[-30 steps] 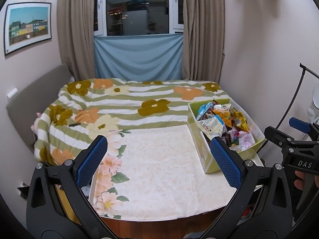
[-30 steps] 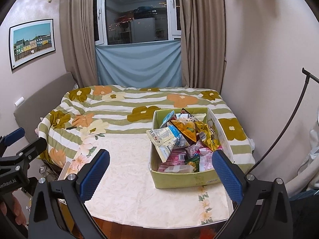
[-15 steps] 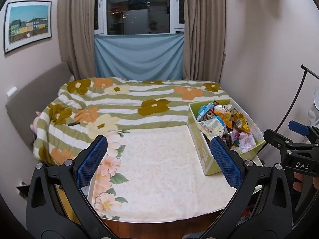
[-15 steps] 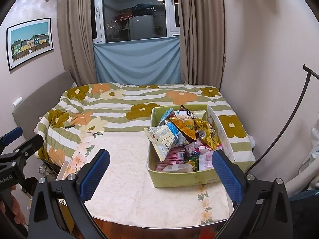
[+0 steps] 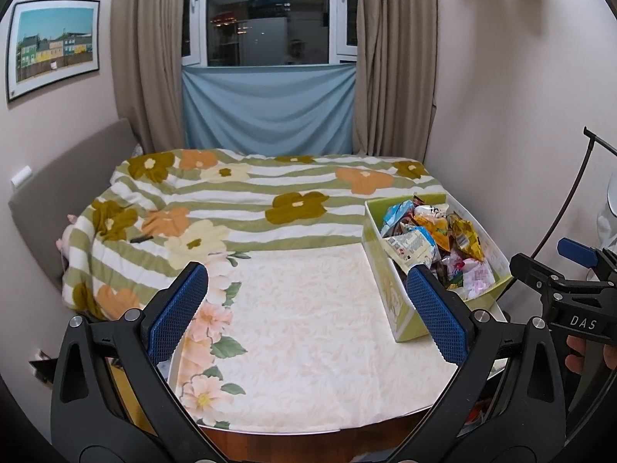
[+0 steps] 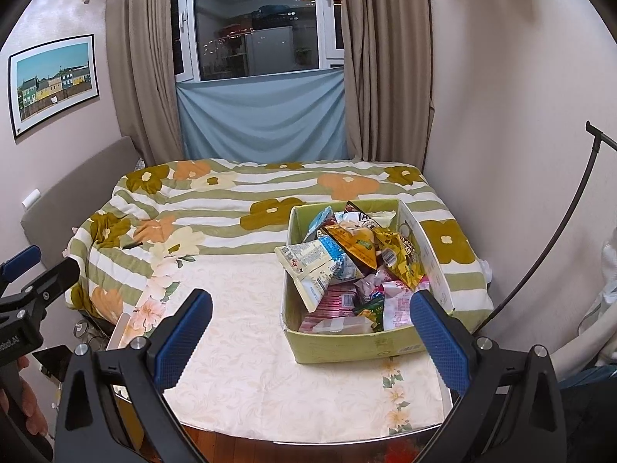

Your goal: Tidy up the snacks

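Box (image 6: 347, 347) barcode, right view only

Both wrist cameras look from the table's near edge toward the window (image 5: 268, 15), sharing the snack box (image 6: 347, 341); the right one is nearer it.

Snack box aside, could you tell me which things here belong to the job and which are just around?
Job: green snack box; snack packets; left gripper and right gripper, both open.

Just around: floral tablecloth; flowered blanket; framed picture; curtains.
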{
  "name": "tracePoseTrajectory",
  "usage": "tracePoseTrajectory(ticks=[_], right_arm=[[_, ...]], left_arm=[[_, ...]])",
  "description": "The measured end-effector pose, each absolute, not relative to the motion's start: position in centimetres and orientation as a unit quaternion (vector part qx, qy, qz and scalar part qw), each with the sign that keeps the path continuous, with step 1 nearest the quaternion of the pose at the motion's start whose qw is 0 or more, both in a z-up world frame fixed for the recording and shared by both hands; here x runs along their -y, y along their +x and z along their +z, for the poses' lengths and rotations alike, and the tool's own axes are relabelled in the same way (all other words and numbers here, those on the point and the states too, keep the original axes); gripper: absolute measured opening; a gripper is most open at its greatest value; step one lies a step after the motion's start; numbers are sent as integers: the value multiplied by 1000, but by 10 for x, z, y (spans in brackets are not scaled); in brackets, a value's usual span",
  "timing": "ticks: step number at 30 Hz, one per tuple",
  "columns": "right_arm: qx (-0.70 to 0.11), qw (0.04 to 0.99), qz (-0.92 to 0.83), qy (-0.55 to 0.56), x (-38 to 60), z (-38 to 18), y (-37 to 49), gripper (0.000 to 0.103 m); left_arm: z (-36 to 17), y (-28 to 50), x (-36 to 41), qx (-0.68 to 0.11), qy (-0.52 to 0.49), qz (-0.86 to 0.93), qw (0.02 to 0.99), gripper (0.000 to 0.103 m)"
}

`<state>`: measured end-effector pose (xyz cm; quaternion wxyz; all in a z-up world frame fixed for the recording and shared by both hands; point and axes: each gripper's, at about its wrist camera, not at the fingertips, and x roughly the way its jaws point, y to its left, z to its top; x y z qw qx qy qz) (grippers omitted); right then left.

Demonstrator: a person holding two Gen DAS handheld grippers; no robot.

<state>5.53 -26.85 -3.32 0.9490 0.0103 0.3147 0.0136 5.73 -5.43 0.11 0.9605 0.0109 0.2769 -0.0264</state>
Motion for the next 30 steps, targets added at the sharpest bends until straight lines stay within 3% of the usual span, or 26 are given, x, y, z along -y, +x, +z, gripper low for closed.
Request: tracePoseTrajectory(ticks=[30], right_arm=[[-309,951,6,18,270,-36,57,102]], left_arm=[[3,56,51,-265,6,-31,964,102]])
